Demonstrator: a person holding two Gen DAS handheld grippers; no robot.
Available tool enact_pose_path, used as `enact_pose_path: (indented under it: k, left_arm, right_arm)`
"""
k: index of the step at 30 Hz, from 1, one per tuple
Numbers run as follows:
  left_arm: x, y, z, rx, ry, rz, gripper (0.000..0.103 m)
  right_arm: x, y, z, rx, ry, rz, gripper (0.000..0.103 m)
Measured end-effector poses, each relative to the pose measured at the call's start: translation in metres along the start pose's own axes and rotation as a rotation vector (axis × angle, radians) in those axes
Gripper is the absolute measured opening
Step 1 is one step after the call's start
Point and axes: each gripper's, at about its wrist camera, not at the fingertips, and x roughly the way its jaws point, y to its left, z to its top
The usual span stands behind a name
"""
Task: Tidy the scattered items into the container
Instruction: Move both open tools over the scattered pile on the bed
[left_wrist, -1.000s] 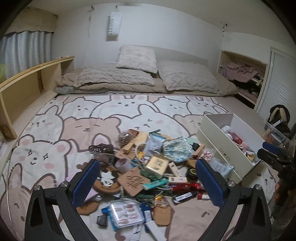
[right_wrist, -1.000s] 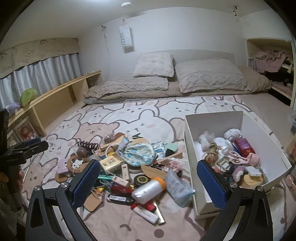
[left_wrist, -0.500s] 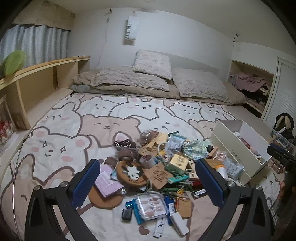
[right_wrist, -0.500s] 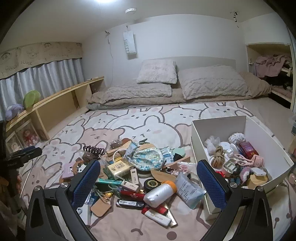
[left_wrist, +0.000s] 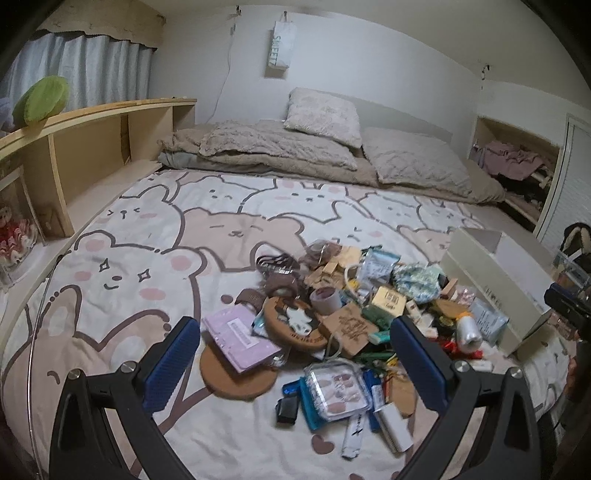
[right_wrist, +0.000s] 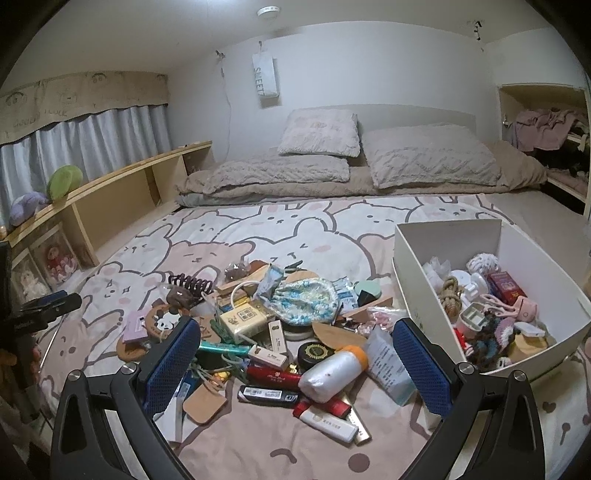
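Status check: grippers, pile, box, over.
Left gripper and right gripper open, empty. Pile on the bedspread, white box partly filled. Nothing blocking.

Left gripper (left_wrist: 295, 363) and right gripper (right_wrist: 295, 363) both hover with jaws spread wide, empty.

Two pillows (right_wrist: 319, 132), one white box (right_wrist: 413, 291)

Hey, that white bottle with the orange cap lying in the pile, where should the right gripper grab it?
Grip the white bottle across its plastic-wrapped body, not the orange cap. It lies on its side atop the clutter, so the open right gripper should probably come straight down, fingers straddling its width.
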Motion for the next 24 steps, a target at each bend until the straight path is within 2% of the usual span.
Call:
enact_pose_path:
  k: [10, 13, 16, 24]
  left_arm:
    - [0.021, -0.001, -0.022, 0.038, 0.088, -0.009, 0.102]
    - [0.029, 0.001, -0.03, 0.021, 0.129, 0.001, 0.102]
    - [0.038, 0.005, -0.04, 0.01, 0.175, 0.012, 0.093]
    - [0.049, 0.011, -0.052, 0.005, 0.238, 0.031, 0.092]
  right_arm:
    - [0.025, 0.0, -0.049, -0.02, 0.123, -0.01, 0.103]
    - [0.032, 0.001, -0.065, -0.036, 0.162, -0.017, 0.103]
    - [0.037, 0.0, -0.075, -0.038, 0.184, -0.025, 0.103]
    - [0.052, -0.001, -0.102, -0.027, 0.241, -0.054, 0.103]
